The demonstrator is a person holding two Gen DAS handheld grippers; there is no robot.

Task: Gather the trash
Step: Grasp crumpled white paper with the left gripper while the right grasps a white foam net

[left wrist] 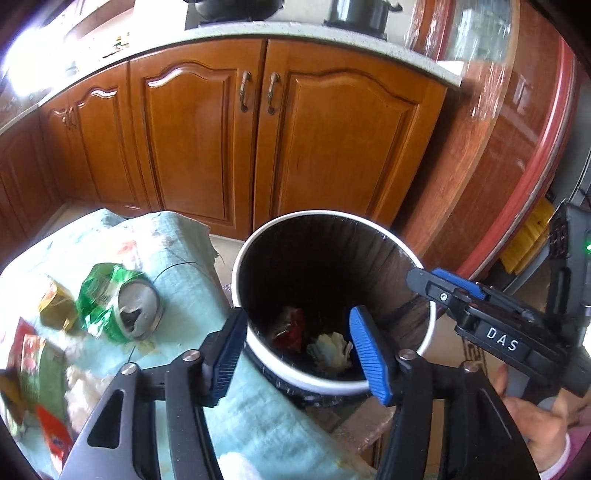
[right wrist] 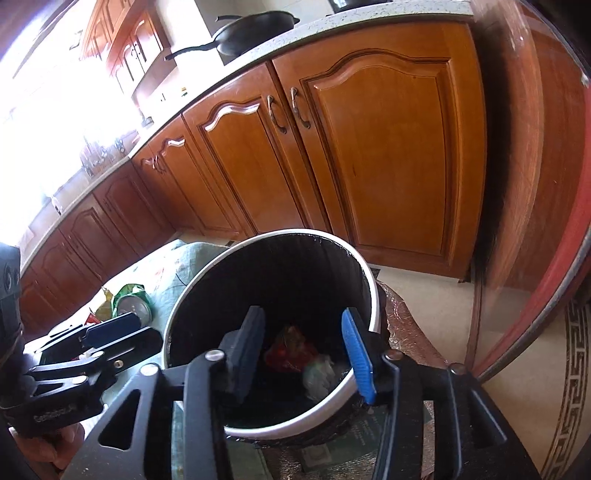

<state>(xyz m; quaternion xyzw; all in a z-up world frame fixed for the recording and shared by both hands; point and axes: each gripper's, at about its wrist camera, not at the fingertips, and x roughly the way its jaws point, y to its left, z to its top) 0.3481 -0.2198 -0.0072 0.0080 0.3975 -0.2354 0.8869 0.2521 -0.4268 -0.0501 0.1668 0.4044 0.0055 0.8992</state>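
A white-rimmed bin with a black liner stands beside a table with a pale green cloth. Inside lie a red wrapper and a crumpled white tissue; both show in the right wrist view, the wrapper left of the tissue. My left gripper is open and empty above the bin's near rim. My right gripper is open and empty over the bin. On the cloth lie a crushed green can, a yellow wrapper and red-green wrappers.
Wooden cabinets under a pale counter stand behind the bin. A frying pan and a pot sit on the stove. A red-edged curved glass door is at the right. A patterned rug lies on the floor.
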